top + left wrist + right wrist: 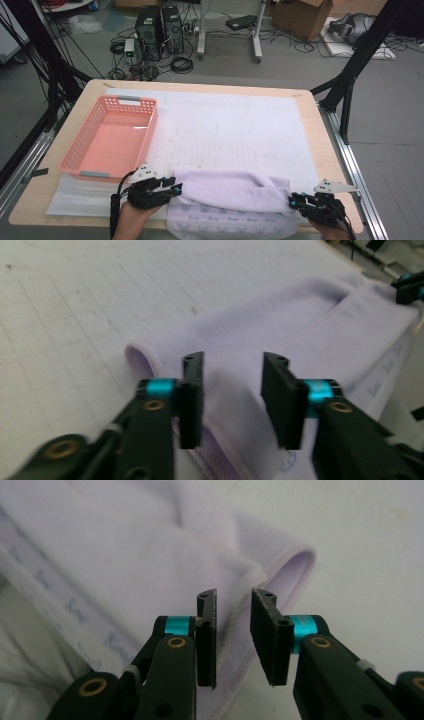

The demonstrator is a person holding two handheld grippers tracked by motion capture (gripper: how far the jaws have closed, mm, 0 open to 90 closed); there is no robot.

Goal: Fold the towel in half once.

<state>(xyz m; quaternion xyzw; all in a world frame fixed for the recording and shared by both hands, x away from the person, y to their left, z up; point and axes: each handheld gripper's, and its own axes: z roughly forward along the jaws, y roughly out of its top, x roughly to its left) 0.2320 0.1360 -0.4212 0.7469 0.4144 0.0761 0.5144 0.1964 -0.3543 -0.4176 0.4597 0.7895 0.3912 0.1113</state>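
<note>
1. Nearest me, the lavender towel [235, 200] lies at the near edge of the table [320, 145], its far part doubled back over the printed layer so a rounded fold runs from side to side. It looks light, soft and limp, a thing that will sag and drape the moment it is lifted, and the pile should give the pads fair grip rather than slip.
2. The hemmed ends of that fold are, I judge, the places to take it: one at each side, pinched through both layers so the fold stays even.
3. The left gripper [172, 190] sits at the towel's left end, held low and nearly level, its fingers [192, 390] spread with cloth lying between them but not pinched.
4. The right gripper [292, 201] mirrors it at the right end, also low and pointing inward; its fingers [207, 630] stand apart by a narrower gap over the folded hem, and though the view is blurred they seem not to press it.
5. Farther off to the left stands a pink basket [82, 150], beside the towel's left end but apart from it.
</note>
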